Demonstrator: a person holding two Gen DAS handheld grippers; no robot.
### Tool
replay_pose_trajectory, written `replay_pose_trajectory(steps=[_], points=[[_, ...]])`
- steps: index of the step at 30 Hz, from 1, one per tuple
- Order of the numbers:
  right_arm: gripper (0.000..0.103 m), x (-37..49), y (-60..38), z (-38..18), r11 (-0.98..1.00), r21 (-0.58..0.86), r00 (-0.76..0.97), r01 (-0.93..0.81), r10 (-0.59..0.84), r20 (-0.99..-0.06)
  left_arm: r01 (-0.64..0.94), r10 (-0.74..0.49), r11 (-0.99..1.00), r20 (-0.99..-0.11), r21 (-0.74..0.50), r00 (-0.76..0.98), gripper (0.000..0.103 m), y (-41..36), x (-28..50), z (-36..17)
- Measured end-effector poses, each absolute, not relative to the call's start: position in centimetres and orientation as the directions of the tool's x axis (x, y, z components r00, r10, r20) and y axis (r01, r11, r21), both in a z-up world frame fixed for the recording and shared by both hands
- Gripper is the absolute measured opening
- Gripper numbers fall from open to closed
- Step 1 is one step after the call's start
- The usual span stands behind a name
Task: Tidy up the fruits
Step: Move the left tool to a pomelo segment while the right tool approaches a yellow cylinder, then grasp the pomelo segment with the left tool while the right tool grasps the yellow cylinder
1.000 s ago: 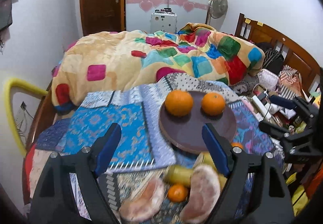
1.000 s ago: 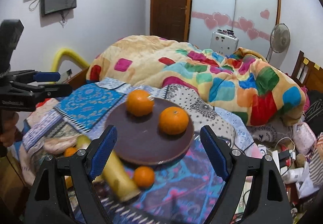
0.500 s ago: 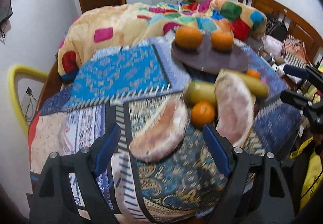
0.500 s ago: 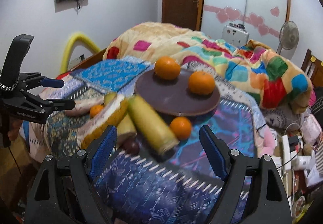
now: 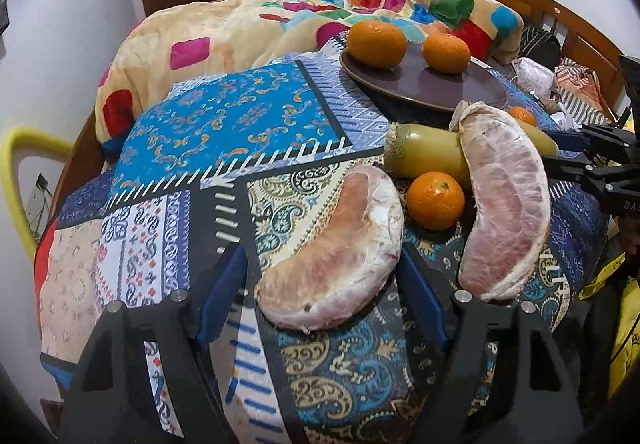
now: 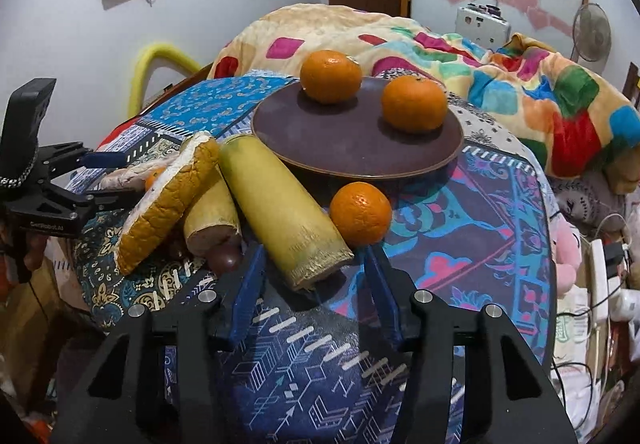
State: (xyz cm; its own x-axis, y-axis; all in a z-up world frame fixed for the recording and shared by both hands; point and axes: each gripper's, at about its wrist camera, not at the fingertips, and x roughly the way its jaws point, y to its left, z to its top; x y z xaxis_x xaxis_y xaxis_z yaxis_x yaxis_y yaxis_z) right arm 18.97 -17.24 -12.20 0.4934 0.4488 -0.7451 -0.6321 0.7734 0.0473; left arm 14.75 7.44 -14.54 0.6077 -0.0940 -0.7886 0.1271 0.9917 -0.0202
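Note:
A dark brown plate (image 6: 352, 148) holds two oranges (image 6: 331, 75) (image 6: 413, 103); it also shows in the left wrist view (image 5: 432, 90). My left gripper (image 5: 320, 278) is open, its jaws on either side of a peeled pomelo segment (image 5: 340, 260). A second pomelo segment (image 5: 508, 204), a small orange (image 5: 435, 200) and a yellow sugarcane piece (image 5: 424, 160) lie beyond it. My right gripper (image 6: 314, 280) is open, its jaws on either side of the cut end of a yellow sugarcane piece (image 6: 280, 204). A loose orange (image 6: 360, 213) lies beside it.
A patchwork cloth (image 5: 224, 132) covers the round table. A bed with a colourful blanket (image 6: 480, 56) lies behind. A shorter sugarcane piece (image 6: 210, 214) and a dark round fruit (image 6: 224, 260) lie left of the right gripper. Clutter and cables (image 6: 600, 276) sit at the right.
Both grippers have drawn back from the plate and dropped low. The left now straddles the near pomelo segment; the right now straddles the sugarcane end.

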Motion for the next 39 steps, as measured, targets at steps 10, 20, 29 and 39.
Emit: replay_pose_trajectory(steps=[10,20,29,39], points=[[0.044,18.0,-17.0,-12.3,0.757,0.018,0.498,-0.654,0.449,-0.742,0.146,-0.093,0.989,-0.787,-0.004,0.609,0.049,6.1,15.0,-14.0],[0.038,15.8,-20.9,-11.8,0.776,0.016,0.492,-0.631,0.416,-0.765,0.075,-0.071,0.997,-0.814,-0.035,0.577,0.047,6.2,13.0,-13.5],[0.036,15.1,-21.5,-10.8,0.765,0.031,0.461,-0.643,0.420,-0.782,0.063,-0.097,0.995,-0.840,-0.075,0.534,0.047,5.9,12.2,-13.3],[0.042,17.6,-18.6,-11.1,0.735,-0.001,0.454,-0.678,0.417,-0.787,0.183,-0.137,0.982,-0.871,-0.055,0.472,0.051,5.9,13.9,-13.7]])
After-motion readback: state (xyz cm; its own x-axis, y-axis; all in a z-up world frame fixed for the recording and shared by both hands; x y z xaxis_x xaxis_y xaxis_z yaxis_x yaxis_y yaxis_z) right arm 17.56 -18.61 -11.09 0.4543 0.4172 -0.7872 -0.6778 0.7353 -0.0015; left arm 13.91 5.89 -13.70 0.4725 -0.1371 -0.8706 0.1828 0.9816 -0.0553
